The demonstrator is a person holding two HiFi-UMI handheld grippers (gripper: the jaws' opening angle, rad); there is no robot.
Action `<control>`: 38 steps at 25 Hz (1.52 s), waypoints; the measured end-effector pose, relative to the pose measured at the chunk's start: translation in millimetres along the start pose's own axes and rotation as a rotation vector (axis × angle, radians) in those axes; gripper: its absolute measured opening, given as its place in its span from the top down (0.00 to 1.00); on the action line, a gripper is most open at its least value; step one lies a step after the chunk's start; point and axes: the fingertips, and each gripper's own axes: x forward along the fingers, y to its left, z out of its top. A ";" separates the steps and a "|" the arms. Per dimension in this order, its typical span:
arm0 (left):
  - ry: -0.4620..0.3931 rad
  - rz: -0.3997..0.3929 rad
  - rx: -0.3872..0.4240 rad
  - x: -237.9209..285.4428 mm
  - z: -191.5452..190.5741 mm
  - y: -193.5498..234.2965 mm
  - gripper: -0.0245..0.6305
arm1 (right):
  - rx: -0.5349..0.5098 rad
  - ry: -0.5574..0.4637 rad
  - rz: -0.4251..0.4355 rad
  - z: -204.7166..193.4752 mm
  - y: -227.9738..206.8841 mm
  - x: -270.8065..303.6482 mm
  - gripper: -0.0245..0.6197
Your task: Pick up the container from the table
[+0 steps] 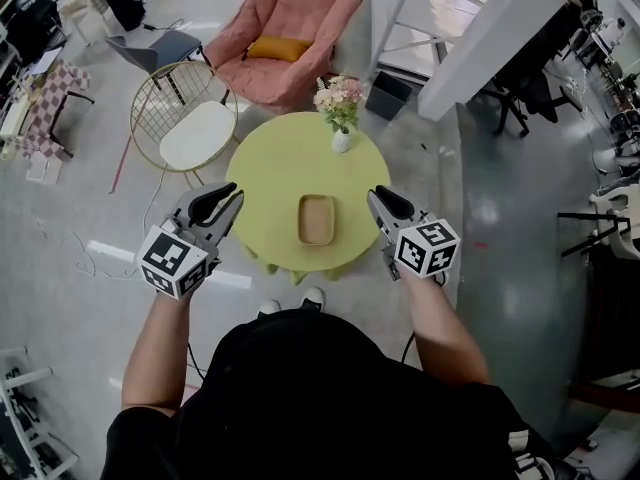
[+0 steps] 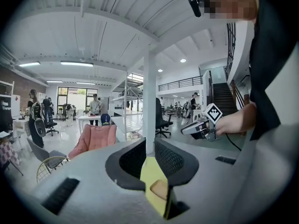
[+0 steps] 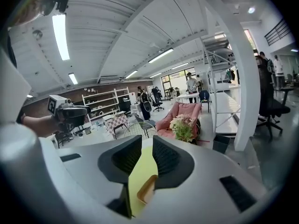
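Note:
A shallow tan rectangular container [image 1: 316, 219] lies on the round yellow-green table [image 1: 270, 168], near its front edge. My left gripper [image 1: 226, 204] hovers off the table's left front rim and my right gripper [image 1: 377, 202] off its right front rim, the container between and below them. Both sets of jaws stand a little apart with nothing between them. In the left gripper view the container [image 2: 159, 189] shows low through the gap of the left gripper [image 2: 150, 146]. The right gripper view has the container [image 3: 145, 190] under the right gripper [image 3: 147, 143].
A white vase of flowers [image 1: 340, 118] stands at the table's far edge. Behind the table are a pink armchair [image 1: 285, 38], a wire chair with a white seat [image 1: 190, 118] and a dark bin [image 1: 388, 95]. A white pillar [image 1: 500, 38] rises at the right.

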 end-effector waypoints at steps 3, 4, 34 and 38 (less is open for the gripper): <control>0.012 -0.006 0.013 1.6 -5.8 -2.5 0.85 | 0.012 0.019 0.015 -9.2 0.3 10.1 0.84; 0.015 -0.006 0.010 1.3 -8.1 -3.4 0.85 | 0.012 0.026 0.020 -12.5 1.1 13.4 0.84; 0.148 0.037 -0.093 -23.0 -76.0 -5.1 0.85 | -0.054 0.280 0.095 -139.1 -11.9 93.7 0.83; 0.155 0.049 -0.103 -24.2 -79.7 -1.1 0.85 | -0.037 0.322 0.111 -156.3 -14.0 102.9 0.82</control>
